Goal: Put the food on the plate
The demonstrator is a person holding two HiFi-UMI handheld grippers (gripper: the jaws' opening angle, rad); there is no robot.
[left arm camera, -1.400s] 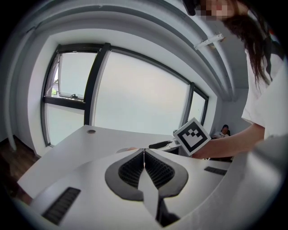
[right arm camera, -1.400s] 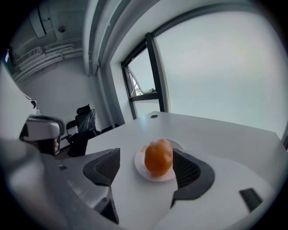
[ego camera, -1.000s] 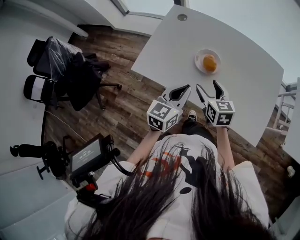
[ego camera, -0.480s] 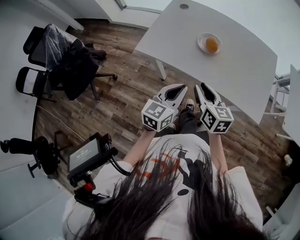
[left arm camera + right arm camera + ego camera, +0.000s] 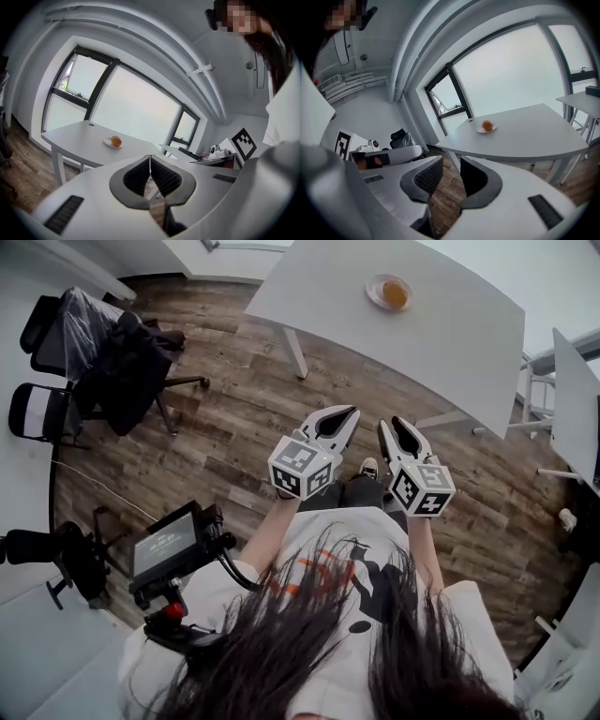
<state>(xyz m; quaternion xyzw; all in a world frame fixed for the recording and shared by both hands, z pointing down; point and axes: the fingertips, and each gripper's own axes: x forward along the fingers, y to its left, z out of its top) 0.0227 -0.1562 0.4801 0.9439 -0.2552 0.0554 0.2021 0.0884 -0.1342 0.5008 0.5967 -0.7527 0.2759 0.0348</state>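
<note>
Lying on plate, food well apart from left tool, right tool; both closed.

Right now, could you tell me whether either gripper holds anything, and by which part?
Nothing is held: the left gripper and right gripper are both empty; the food lies on the plate.

A white table bears one small plate.
</note>
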